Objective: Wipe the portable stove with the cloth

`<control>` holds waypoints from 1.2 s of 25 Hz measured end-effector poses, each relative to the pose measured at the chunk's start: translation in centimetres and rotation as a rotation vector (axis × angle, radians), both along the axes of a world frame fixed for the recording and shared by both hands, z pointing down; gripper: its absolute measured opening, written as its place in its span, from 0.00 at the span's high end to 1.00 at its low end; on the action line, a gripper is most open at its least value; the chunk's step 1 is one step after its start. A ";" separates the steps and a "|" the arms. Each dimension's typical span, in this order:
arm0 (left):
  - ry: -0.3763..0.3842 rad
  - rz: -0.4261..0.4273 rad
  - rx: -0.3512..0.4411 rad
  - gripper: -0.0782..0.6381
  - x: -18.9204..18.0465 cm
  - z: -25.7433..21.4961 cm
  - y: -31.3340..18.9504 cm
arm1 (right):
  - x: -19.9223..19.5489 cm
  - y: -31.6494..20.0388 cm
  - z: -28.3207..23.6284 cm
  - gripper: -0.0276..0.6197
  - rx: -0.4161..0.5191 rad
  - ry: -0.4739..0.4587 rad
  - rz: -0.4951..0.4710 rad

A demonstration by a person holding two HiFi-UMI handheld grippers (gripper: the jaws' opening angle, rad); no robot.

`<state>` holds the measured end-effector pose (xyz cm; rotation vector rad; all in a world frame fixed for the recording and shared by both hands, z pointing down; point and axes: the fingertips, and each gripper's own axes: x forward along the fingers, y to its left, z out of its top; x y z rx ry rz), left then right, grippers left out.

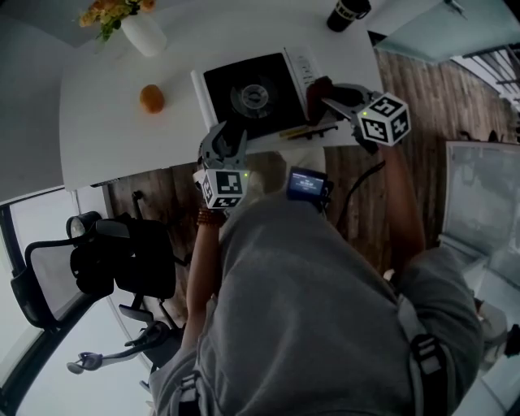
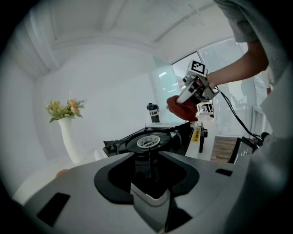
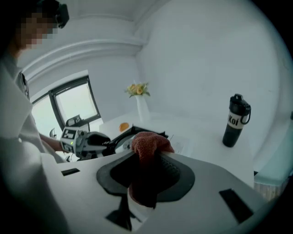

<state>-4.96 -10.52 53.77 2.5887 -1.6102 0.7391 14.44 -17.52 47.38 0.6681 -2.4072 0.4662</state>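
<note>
The portable stove (image 1: 252, 96), black-topped with a round burner (image 2: 149, 140), stands on the white table (image 1: 106, 138). My left gripper (image 1: 223, 142) sits at the stove's near edge, and its jaws (image 2: 149, 157) look closed on that rim. Above the stove's right side, my right gripper (image 1: 331, 99) is shut on a bunched red cloth (image 3: 149, 142). The cloth (image 2: 183, 109) hangs clear of the stove top. In the right gripper view, the left gripper (image 3: 89, 142) shows beside the stove (image 3: 122, 136).
An orange (image 1: 151, 98) lies left of the stove, with a white vase of flowers (image 1: 140, 31) behind it. A dark bottle (image 1: 348, 12) stands at the table's far right. A black office chair (image 1: 106, 260) is on the wooden floor (image 1: 439, 97) near the table edge.
</note>
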 end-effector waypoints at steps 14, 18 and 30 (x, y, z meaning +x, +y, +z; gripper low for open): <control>-0.001 0.003 0.010 0.64 0.0 0.0 -0.2 | -0.4 -17.6 5.0 0.77 -0.004 0.186 0.233; 0.000 0.004 0.016 0.64 -0.1 0.0 -0.1 | -0.9 -17.6 6.1 0.78 -0.012 0.198 0.264; -0.003 0.002 0.021 0.64 -0.1 0.0 -0.2 | -3.4 -15.2 5.9 0.79 0.041 0.251 0.206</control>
